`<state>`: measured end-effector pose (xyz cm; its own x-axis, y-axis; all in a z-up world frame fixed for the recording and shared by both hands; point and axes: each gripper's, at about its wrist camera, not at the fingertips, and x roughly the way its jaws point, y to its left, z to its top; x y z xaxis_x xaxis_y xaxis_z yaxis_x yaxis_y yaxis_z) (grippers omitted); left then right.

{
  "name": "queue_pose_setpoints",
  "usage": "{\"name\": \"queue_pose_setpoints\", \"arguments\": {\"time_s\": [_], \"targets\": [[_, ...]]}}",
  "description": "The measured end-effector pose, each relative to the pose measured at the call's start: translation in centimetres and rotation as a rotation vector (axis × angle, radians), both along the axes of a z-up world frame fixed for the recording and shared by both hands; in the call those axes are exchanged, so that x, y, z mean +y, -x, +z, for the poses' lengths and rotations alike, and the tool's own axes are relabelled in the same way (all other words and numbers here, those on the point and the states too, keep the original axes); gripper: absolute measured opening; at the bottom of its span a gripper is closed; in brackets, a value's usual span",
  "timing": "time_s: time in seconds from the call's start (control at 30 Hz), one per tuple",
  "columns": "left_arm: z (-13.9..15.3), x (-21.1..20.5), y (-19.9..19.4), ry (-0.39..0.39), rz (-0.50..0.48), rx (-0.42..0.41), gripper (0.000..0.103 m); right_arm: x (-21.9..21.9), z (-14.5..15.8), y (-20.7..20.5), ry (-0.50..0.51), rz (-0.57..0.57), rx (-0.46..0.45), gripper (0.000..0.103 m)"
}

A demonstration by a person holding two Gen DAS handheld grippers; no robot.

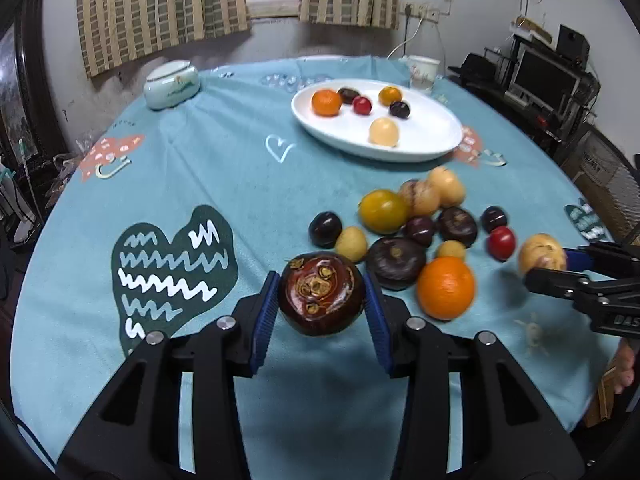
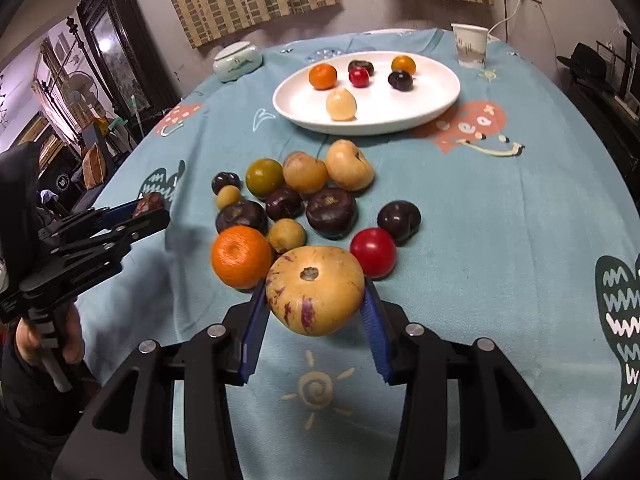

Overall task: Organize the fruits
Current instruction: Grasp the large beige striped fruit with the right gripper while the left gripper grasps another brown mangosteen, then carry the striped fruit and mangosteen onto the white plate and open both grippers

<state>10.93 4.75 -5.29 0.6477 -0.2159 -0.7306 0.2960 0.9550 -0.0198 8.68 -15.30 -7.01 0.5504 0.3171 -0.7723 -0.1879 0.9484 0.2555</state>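
My left gripper [image 1: 321, 300] is shut on a dark reddish-brown fruit [image 1: 321, 298] with a tan calyx, held just above the blue tablecloth. My right gripper [image 2: 316, 300] is shut on a large yellow fruit with purple streaks [image 2: 315, 290]. That gripper also shows at the right edge of the left wrist view, right gripper [image 1: 548, 266], with the yellow fruit [image 1: 542, 254] in it. A pile of loose fruits lies on the cloth: an orange [image 2: 241, 257], a red fruit [image 2: 373, 252], dark purple ones [image 2: 331, 211]. A white oval plate [image 2: 440, 96] farther back holds several fruits.
A paper cup [image 2: 470, 45] stands behind the plate at the right. A pale ceramic lidded jar [image 2: 237, 61] sits at the back left. The round table's edge [image 1: 40, 232] curves away on both sides. A hand [image 2: 28, 340] holds the left gripper's handle.
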Motion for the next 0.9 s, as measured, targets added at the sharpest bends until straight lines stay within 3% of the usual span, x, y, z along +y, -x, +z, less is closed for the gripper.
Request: {"name": "queue_pose_setpoints", "arguments": {"time_s": [0.27,0.5,0.6,0.73,0.83,0.9], "targets": [[1.4,-0.4,0.5,0.008,0.002,-0.027,0.042,0.0,1.2,0.4,0.006,-0.003,-0.023,0.046],[2.6,-1.3,-1.5,0.006,0.015,-0.024,0.042,-1.2,2.2,-1.1,0.029,-0.041,-0.046,0.045],[4.7,-2.6,-4.7,0.002,0.031,-0.040,0.043,-1.8,3.8,-3.8,0.064,-0.051,-0.082,0.045],[5.8,-5.4,-11.2,0.004,0.042,-0.009,0.043,-2.0,6.3,-10.5,0.078,-0.027,-0.163,0.045],[4.8,-8.0,-17.7,0.006,0.053,0.073,0.043,-1.8,4.9,-17.4,0.067,-0.016,-0.091,0.046],[3.7,-9.5,-21.6,-0.036,0.077,0.110,0.043,-1.6,3.3,-21.2,0.069,-0.014,-0.033,0.045]]}}
